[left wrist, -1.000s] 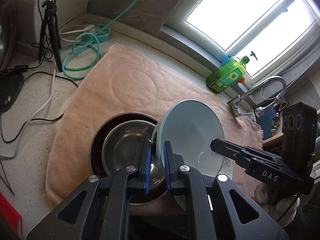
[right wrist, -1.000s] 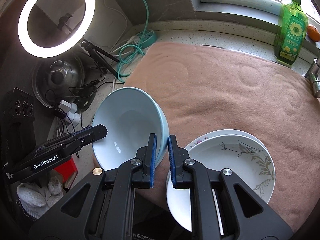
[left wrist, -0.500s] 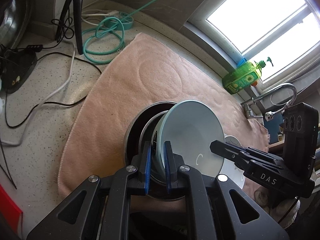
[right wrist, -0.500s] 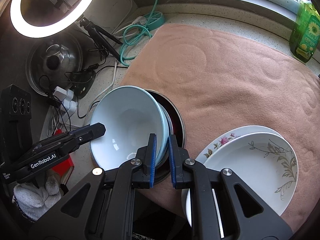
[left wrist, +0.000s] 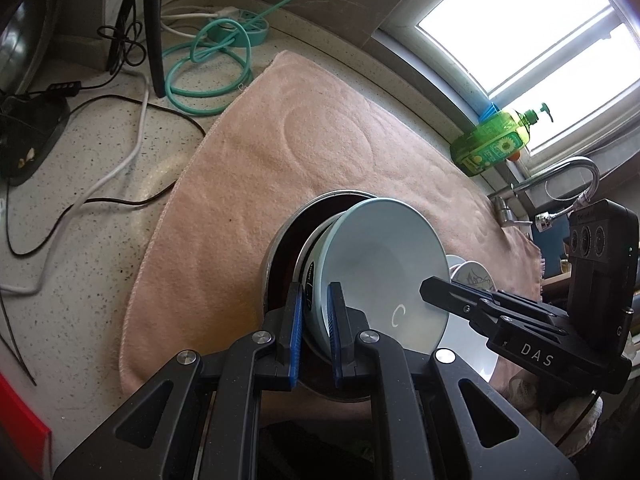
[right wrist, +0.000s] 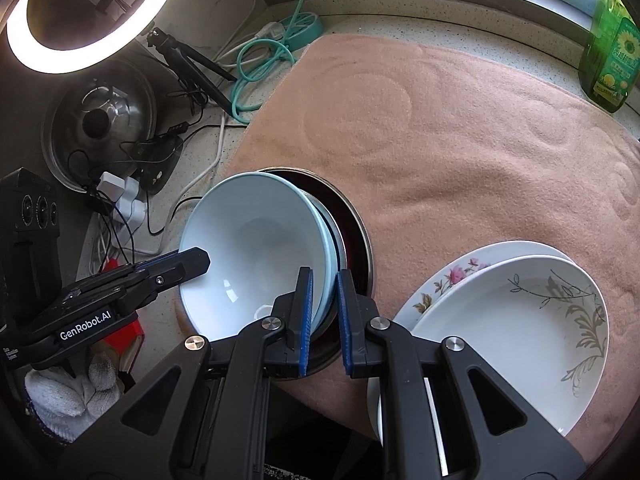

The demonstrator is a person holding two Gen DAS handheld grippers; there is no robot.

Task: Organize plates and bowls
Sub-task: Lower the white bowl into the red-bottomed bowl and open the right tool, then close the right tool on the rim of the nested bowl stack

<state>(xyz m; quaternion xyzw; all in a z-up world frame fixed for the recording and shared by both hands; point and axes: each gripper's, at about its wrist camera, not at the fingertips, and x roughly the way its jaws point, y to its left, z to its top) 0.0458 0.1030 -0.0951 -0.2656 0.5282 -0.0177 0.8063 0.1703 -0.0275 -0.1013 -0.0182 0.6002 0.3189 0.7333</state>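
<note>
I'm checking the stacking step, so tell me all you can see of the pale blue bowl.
The bowl is pale blue, glossy, ceramic-looking, plain and empty inside. It is tilted and sits partly in the metal bowls on the pink towel. The left gripper and right gripper each pinch its rim on opposite sides. A dark label shows on its outer wall in the left view.

three nested bowls (right wrist: 256, 248), two stacked plates (right wrist: 520, 312)

You get blown-out daylight from the window (left wrist: 532, 36) ahead, ring light (right wrist: 80, 16) glare upper left, sharp focus, fisheye-bent edges.
</note>
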